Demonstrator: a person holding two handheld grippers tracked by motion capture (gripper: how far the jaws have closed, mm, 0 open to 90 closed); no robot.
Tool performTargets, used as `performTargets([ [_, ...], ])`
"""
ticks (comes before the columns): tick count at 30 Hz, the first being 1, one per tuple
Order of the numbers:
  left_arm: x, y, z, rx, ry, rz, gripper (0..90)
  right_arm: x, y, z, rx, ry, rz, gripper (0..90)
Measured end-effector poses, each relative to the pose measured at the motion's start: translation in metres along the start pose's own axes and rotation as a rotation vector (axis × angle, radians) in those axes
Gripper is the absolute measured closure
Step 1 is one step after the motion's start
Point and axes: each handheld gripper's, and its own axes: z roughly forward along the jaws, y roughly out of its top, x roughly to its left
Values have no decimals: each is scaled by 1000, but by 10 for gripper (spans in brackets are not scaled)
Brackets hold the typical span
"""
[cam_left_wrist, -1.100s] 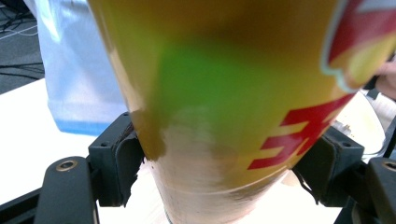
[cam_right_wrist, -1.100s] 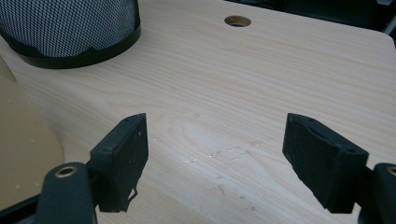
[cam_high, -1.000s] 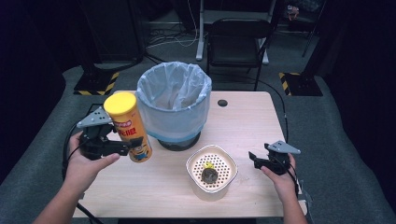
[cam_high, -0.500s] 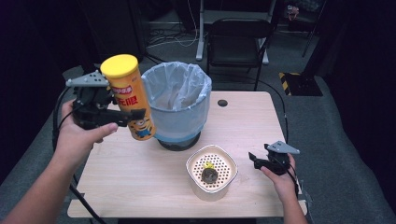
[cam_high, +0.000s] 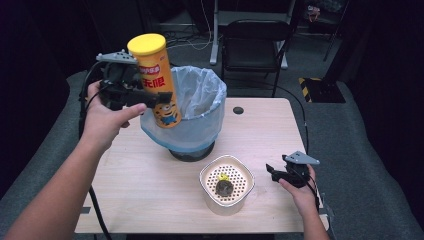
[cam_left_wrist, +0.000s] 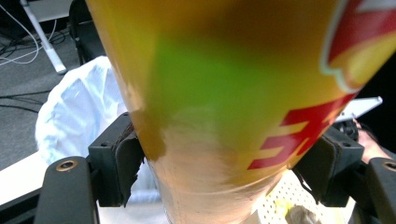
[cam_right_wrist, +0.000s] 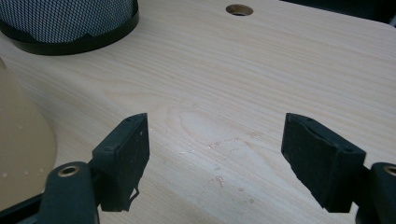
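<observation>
Two claws at work: the left claw grips a yellow chip can above the bin. The right claw rests open and empty near the counter's right edge.

bare tabletop lies open front left; the lined bin blocks the centre, the white strainer bowl crowding the right hand-held gripper.

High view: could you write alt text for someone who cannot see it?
A person's left gripper holds a yellow chip can above the rim of a bag-lined bin on a wooden table. The right gripper, jaws open, rests beside a white perforated bowl.
</observation>
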Motion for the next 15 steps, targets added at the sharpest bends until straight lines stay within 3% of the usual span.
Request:
performTargets([
  [4,6,13,19,-2,30,-1,241,0,1,0,-5,-15,-8,234],
  [7,10,21,29,-14,40,-5,241,-2,0,0,-8,-19,11,234],
  [12,14,28,45,-17,48,-3,240,-4,-2,0,-6,-16,3,234],
  [15,18,30,65,9,69,-6,240,-5,-3,1,0,-19,-4,234],
])
